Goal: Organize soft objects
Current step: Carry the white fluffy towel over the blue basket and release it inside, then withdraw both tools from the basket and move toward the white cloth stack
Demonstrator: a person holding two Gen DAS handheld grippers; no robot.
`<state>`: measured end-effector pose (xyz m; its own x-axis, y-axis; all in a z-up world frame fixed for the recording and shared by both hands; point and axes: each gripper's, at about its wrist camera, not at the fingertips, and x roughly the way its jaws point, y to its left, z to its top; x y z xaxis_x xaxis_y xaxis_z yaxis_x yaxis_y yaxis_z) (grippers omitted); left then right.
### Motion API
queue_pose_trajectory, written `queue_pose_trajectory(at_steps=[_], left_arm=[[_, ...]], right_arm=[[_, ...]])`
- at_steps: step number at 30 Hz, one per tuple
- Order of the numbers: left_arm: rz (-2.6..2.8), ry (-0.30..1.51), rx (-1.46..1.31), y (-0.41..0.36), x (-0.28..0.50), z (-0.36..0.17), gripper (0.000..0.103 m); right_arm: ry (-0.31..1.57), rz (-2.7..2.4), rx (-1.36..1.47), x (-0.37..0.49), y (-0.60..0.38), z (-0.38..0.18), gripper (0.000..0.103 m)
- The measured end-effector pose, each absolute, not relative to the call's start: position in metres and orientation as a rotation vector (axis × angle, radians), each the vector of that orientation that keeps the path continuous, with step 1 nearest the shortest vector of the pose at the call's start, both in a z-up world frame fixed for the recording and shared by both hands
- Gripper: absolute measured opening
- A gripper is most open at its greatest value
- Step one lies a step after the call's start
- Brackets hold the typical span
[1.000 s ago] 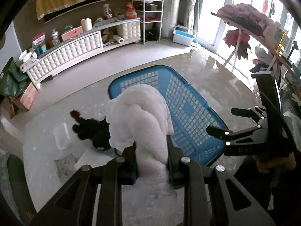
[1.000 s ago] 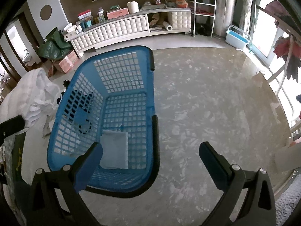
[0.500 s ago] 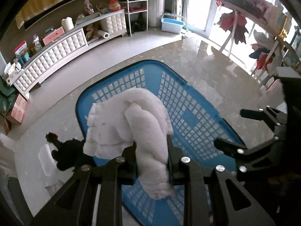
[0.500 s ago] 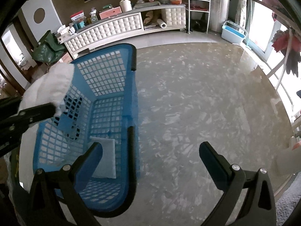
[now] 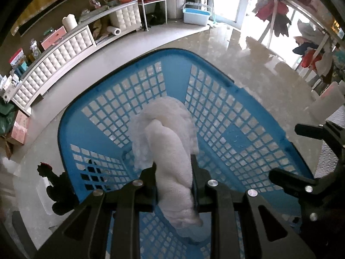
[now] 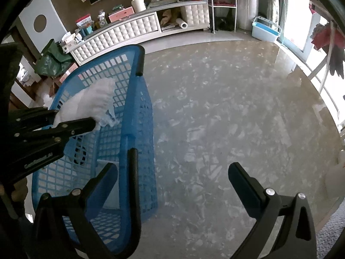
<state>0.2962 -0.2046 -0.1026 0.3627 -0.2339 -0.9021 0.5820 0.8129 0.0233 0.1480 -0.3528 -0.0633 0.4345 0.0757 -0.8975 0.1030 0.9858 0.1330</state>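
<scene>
Towel [image 5: 170, 151] above basket [image 5: 248, 129].

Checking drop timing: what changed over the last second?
The left gripper, shut on the white towel, carried it from beside the blue basket to over its inside and lower. No release yet. The right gripper stays open and empty by the basket; the black toy hasn't moved.

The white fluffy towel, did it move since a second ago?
Yes. The white towel, pinched in the left gripper, was off beside the blue basket near the black toy; now it hangs over the basket's inside.
</scene>
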Motion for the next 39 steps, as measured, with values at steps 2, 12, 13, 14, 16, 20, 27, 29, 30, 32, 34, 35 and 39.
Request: queue_pose_trajectory(at_steps=[2, 12, 13, 14, 16, 20, 27, 29, 30, 32, 34, 35, 39], left_arm=[[-0.537, 1.097, 0.372, -0.207, 0.299, -0.106, 0.021], [-0.510, 1.100, 0.393, -0.211, 0.303, -0.105, 0.032], [-0.506, 1.100, 0.392, -0.212, 0.304, -0.105, 0.035], [-0.501, 1.102, 0.393, -0.212, 0.303, -0.105, 0.038], [-0.498, 1.094, 0.421, -0.214, 0.302, -0.107, 0.038], [-0.481, 1.070, 0.442, -0.214, 0.299, -0.105, 0.054], [-0.454, 1.046, 0.427, -0.209, 0.296, -0.094, 0.084], [-0.455, 1.041, 0.426, -0.208, 0.292, -0.088, 0.084], [-0.452, 1.035, 0.424, -0.206, 0.289, -0.084, 0.084], [-0.456, 1.025, 0.413, -0.202, 0.284, -0.076, 0.084], [-0.462, 1.018, 0.399, -0.198, 0.276, -0.067, 0.084], [-0.466, 1.014, 0.394, -0.196, 0.273, -0.063, 0.085], [-0.465, 0.986, 0.381, -0.186, 0.251, -0.045, 0.092]], right_arm=[[1.124, -0.015, 0.191, 0.148, -0.354, -0.063, 0.103], [1.122, -0.001, 0.215, 0.146, -0.355, -0.062, 0.103], [1.121, 0.000, 0.217, 0.146, -0.356, -0.062, 0.103], [1.121, 0.001, 0.219, 0.146, -0.356, -0.062, 0.103], [1.119, 0.004, 0.223, 0.145, -0.357, -0.061, 0.103], [1.118, 0.010, 0.224, 0.144, -0.356, -0.060, 0.103], [1.106, 0.017, 0.233, 0.141, -0.355, -0.055, 0.103], [1.105, 0.019, 0.233, 0.140, -0.354, -0.053, 0.103], [1.104, 0.019, 0.233, 0.138, -0.354, -0.053, 0.103], [1.101, 0.020, 0.237, 0.136, -0.354, -0.050, 0.103], [1.096, 0.019, 0.238, 0.133, -0.353, -0.047, 0.103], [1.093, 0.017, 0.238, 0.132, -0.353, -0.045, 0.103], [1.083, 0.014, 0.234, 0.125, -0.349, -0.036, 0.103]])
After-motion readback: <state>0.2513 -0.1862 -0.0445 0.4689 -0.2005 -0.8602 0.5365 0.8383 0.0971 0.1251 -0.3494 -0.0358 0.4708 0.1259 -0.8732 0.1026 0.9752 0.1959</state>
